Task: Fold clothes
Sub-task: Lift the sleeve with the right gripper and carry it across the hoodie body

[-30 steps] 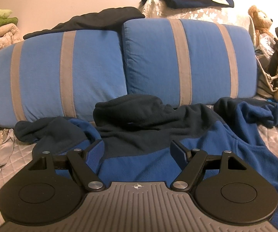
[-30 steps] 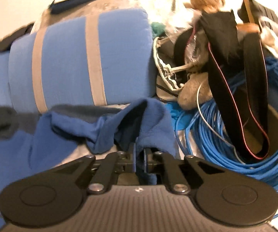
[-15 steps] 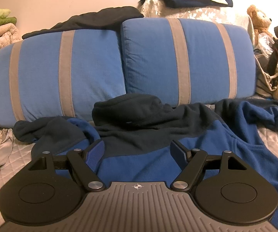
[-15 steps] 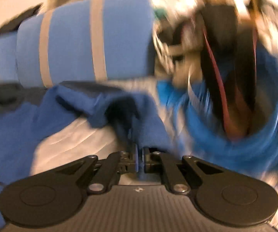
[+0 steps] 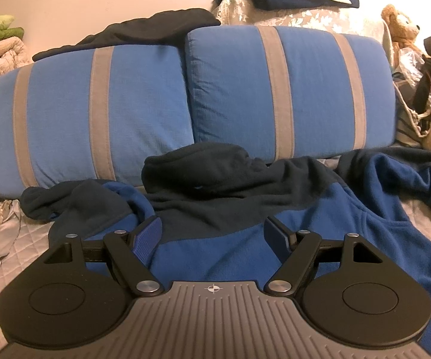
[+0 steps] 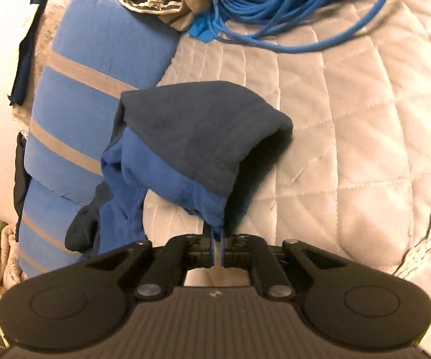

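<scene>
Fold barely begun, by my read: the blue and navy fleece hoodie [image 5: 245, 209] lies spread front-up and rumpled on the quilted bedspread [image 6: 365, 119], hood bunched up against the two striped blue pillows [image 5: 185, 95], left sleeve crumpled near the left pillow, body not smoothed. The right gripper [image 6: 217, 248] has its fingers pinched nearly together on the cuff end of the right sleeve [image 6: 197, 140] and holds it lifted off the quilt, the sleeve draping back toward the garment body at lower left in that view. Looks like the sleeve-in fold is in hand; both sleeves, the hood and the body folds are left to do. The left gripper [image 5: 212, 233] hovers low over the chest with its fingers spread wide, gripping nothing; whether the pads touch the fleece, cannot tell. Room: bare quilt to the right of the lifted sleeve gives free swing space. Limits: pillows close behind the hood, so no room to push it upward; a coil of blue cable [image 6: 275, 15] and a heap of bags and a teddy bear [image 5: 401, 30] sit at the far right corner, where the sleeve could snag if swung wide. Dark garment [image 5: 143, 30] lies on top of the pillows, out of the way.
</scene>
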Action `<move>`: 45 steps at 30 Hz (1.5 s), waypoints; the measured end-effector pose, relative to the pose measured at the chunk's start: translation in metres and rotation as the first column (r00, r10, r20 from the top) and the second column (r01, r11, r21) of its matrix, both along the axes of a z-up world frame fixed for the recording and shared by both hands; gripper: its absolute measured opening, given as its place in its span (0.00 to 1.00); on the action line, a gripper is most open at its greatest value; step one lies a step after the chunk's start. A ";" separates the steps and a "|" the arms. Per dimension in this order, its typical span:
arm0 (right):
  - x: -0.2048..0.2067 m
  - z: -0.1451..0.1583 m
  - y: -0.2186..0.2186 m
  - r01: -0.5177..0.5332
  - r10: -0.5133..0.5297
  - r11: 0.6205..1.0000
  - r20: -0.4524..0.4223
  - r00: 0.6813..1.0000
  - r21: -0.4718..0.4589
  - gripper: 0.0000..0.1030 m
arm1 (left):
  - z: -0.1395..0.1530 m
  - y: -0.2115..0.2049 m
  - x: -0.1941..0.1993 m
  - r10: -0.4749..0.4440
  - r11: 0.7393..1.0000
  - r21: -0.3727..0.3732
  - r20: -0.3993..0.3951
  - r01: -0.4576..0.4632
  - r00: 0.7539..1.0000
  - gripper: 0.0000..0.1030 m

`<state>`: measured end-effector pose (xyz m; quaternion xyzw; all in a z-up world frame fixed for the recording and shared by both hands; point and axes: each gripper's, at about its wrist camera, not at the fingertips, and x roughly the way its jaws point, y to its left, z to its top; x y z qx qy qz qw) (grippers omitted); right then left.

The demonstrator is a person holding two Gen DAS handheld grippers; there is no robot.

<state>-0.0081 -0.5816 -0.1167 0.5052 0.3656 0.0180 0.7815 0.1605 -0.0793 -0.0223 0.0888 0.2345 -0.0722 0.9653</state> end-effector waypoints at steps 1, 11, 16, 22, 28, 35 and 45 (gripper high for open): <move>-0.001 0.000 0.000 0.009 -0.009 1.000 0.002 1.000 0.006 0.04 | 0.000 0.000 0.000 -0.001 1.000 -0.001 0.001 0.001 1.000 0.73; -0.027 0.005 0.008 0.124 -0.124 0.992 0.064 0.990 0.013 0.68 | 0.000 0.001 0.001 0.000 1.000 -0.010 -0.002 0.000 1.000 0.73; -0.027 -0.019 0.015 0.210 -0.228 0.968 0.139 0.964 0.136 0.68 | 0.000 0.001 0.001 0.004 1.000 -0.006 -0.004 -0.004 1.000 0.73; -0.019 -0.030 0.020 0.303 -0.350 0.927 0.214 0.912 0.222 0.61 | 0.000 0.002 0.001 -0.003 1.000 -0.010 -0.007 0.003 1.000 0.73; -0.012 -0.032 0.026 0.381 -0.418 0.904 0.210 0.884 0.195 0.54 | 0.003 0.003 -0.004 -0.058 0.997 -0.056 0.013 0.059 0.998 0.73; 0.001 -0.030 0.024 0.453 -0.489 0.865 0.160 0.858 0.216 0.33 | 0.000 0.000 -0.001 -0.050 0.998 -0.038 -0.005 0.050 0.999 0.73; 0.058 0.084 -0.024 0.263 -0.226 0.905 0.146 0.963 -0.335 0.17 | 0.001 0.002 0.000 -0.042 0.998 -0.047 -0.001 0.042 0.999 0.73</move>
